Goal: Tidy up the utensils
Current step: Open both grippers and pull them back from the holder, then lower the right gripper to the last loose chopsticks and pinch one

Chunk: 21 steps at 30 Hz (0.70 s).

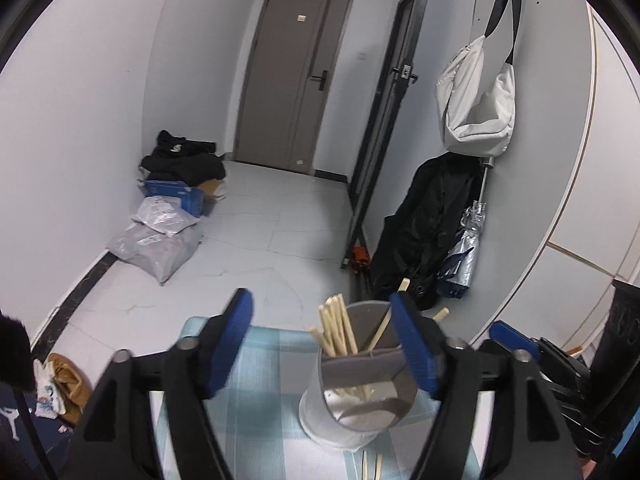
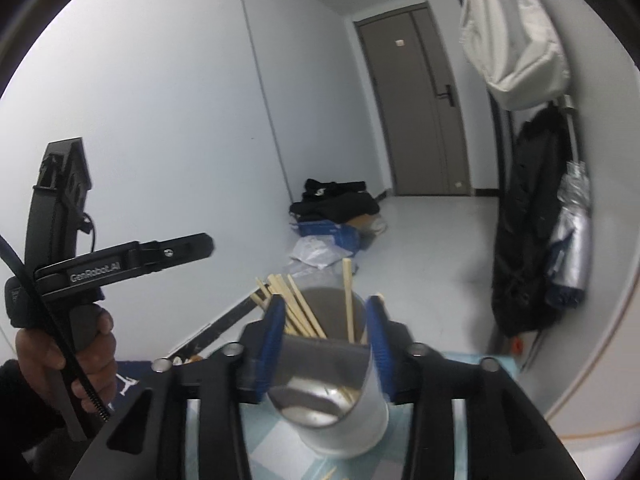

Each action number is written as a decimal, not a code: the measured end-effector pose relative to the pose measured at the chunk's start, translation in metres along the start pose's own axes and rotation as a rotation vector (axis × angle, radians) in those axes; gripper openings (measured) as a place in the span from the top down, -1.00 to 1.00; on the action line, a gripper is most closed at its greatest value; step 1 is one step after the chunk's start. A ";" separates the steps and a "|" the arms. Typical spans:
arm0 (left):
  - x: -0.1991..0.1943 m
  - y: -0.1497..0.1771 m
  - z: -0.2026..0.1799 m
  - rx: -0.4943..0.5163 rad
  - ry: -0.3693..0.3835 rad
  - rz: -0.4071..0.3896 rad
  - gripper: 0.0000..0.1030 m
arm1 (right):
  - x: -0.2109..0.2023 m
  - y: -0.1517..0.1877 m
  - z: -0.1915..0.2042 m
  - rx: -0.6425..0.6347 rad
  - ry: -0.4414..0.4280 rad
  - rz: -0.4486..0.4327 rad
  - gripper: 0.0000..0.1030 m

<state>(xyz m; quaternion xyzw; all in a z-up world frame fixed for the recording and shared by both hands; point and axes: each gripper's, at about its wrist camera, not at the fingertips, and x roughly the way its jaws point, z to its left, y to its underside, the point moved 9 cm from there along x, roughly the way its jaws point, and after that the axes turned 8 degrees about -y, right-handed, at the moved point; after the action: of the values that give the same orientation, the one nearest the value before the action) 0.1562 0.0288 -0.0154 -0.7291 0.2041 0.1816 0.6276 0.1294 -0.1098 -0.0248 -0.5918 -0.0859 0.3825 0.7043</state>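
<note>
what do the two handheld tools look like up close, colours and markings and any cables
Both are black plastic frames with two blue ribbed pads as fingers and round silver screws at the pivots. The left tool, seen from the right wrist view, has a pistol-style handle, white "GenRobot.AI" lettering on its side, and a black cable. The right tool has the same build. A dark sleeve covers the person's wrist.

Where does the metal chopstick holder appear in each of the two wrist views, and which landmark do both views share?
Left wrist view: the metal chopstick holder stands low, right of centre, on the checked cloth.
Right wrist view: the holder stands low, at centre.
Shared landmark: the brown door at the far end of the room.
</note>
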 end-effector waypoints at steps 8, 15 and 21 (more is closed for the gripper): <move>-0.024 0.019 0.001 -0.019 -0.044 0.000 -0.61 | -0.024 0.022 0.009 0.028 0.027 0.020 -0.11; -0.032 0.037 0.001 -0.025 -0.065 -0.004 -0.77 | -0.038 0.056 0.016 0.052 0.057 0.063 -0.38; -0.024 0.064 0.007 -0.030 -0.096 0.017 -0.86 | -0.034 0.091 0.007 0.100 0.091 0.149 -0.39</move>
<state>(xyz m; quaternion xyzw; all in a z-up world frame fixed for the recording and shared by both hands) 0.1021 0.0287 -0.0577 -0.7270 0.1774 0.2247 0.6241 0.0625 -0.1256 -0.0937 -0.5772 0.0096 0.4103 0.7059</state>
